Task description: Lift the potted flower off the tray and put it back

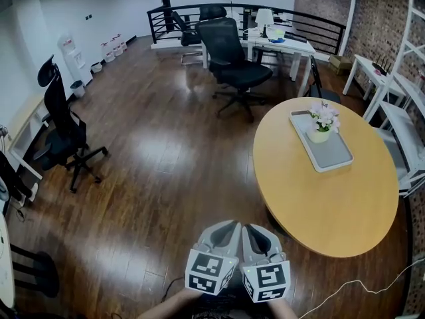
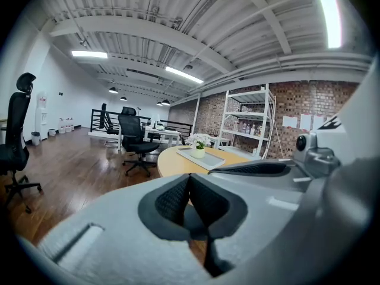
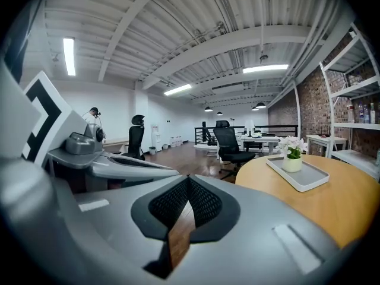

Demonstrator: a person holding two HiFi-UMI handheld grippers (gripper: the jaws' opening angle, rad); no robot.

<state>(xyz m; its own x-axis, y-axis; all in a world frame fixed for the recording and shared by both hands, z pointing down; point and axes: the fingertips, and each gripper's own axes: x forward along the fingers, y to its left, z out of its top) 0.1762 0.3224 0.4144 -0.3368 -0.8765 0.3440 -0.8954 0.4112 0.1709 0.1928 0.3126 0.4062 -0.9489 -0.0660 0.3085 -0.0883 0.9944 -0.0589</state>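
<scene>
The potted flower (image 1: 323, 121), white and pink blooms in a pale pot, stands at the far end of a grey tray (image 1: 329, 155) on the round wooden table (image 1: 319, 205). My left gripper (image 1: 233, 224) and right gripper (image 1: 248, 226) hang side by side over the floor, well short of the table, both shut with nothing in them. In the left gripper view, the left gripper (image 2: 190, 177) has its pads closed, with the flower (image 2: 198, 142) and tray (image 2: 206, 160) far ahead. The right gripper (image 3: 189, 180) likewise sees the flower (image 3: 291, 147) on the tray (image 3: 304, 177) ahead to the right.
A black office chair (image 1: 236, 62) stands beyond the table, and another (image 1: 63, 128) at the left. A white desk (image 1: 279, 42) and a railing sit at the back. White shelving (image 1: 398, 111) lines the brick wall at the right. A cable (image 1: 345, 290) lies on the wooden floor.
</scene>
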